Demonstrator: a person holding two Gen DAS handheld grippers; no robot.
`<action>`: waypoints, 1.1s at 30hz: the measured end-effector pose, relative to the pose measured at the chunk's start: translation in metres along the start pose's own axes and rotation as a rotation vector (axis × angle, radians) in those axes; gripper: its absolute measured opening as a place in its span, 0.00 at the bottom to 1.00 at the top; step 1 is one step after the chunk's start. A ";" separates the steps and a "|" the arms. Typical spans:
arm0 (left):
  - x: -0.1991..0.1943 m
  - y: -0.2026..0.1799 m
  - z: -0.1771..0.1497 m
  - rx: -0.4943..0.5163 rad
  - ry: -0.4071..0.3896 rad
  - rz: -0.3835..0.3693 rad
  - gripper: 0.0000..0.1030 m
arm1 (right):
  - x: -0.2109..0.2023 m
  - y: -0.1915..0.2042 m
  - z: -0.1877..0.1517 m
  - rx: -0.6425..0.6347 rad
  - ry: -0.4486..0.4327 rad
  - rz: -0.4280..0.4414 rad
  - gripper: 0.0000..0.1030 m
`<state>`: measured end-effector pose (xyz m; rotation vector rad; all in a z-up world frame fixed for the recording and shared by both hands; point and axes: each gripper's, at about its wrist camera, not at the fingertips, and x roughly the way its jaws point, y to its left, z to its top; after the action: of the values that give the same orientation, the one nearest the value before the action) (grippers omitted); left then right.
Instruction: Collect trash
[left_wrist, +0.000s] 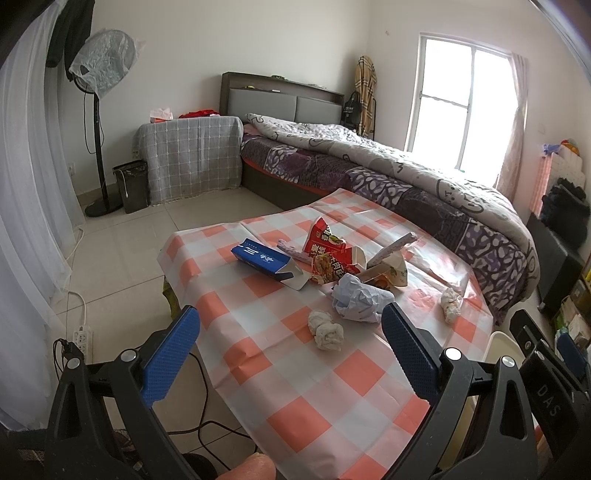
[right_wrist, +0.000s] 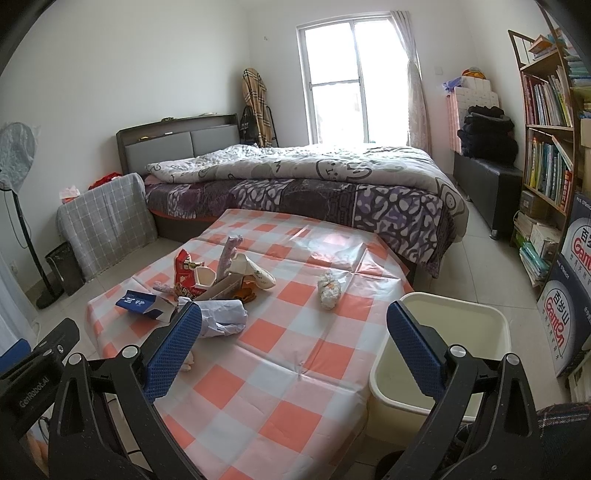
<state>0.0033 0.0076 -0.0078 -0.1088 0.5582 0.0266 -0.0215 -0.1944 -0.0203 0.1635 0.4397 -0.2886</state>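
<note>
Trash lies in a loose cluster on the table (right_wrist: 295, 354), which is covered by an orange-and-white checked cloth. Both grippers hover above the near edge, nothing between their fingers. The left gripper (left_wrist: 291, 332) stands wide, its span framing a crumpled tissue (left_wrist: 325, 329) and a ball of crumpled paper (left_wrist: 360, 301). The right gripper (right_wrist: 295, 328) also stands wide, with the cream bin (right_wrist: 443, 354) just beside the table's right edge and partly behind its right finger.

Remaining items: a blue carton (left_wrist: 266, 263), red snack wrappers (left_wrist: 325, 254), an opened paper box (left_wrist: 388, 267) and a second wadded tissue (right_wrist: 330, 288) set apart toward the bin side. No item is in the bin yet, so the task appears to be at its start.

Risks:
- Soft tissue may compress and slip from the pads if pinched at its edge only.
- Closing low on the cloth may catch a fold and drag the cluster, since the cloth looks thin and creased.
- Items in the central pile touch and overlap; lifting one may tip others off the table.
- The bin rim sits lower than the table top; releasing short of it would drop trash on the floor.

Legible writing: "GenRobot.AI" on the left device body in the right wrist view, "DAS" on the right device in the left wrist view, and "Ganten" on stacked cartons (right_wrist: 570, 258) at right. Wrapper and blue carton print is Chinese, too small to read reliably.
</note>
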 end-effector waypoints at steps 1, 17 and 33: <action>0.000 0.000 0.000 0.000 0.000 0.000 0.93 | 0.000 0.000 0.000 0.000 0.000 0.000 0.93; 0.001 0.002 0.000 -0.004 0.009 0.008 0.93 | 0.000 -0.003 0.011 0.006 0.016 0.002 0.93; 0.078 0.072 0.098 -0.208 0.123 -0.024 0.93 | 0.066 0.009 0.087 0.027 0.283 0.094 0.93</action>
<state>0.1170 0.0899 0.0270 -0.3213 0.6762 0.0551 0.0726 -0.2203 0.0297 0.2518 0.7066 -0.1789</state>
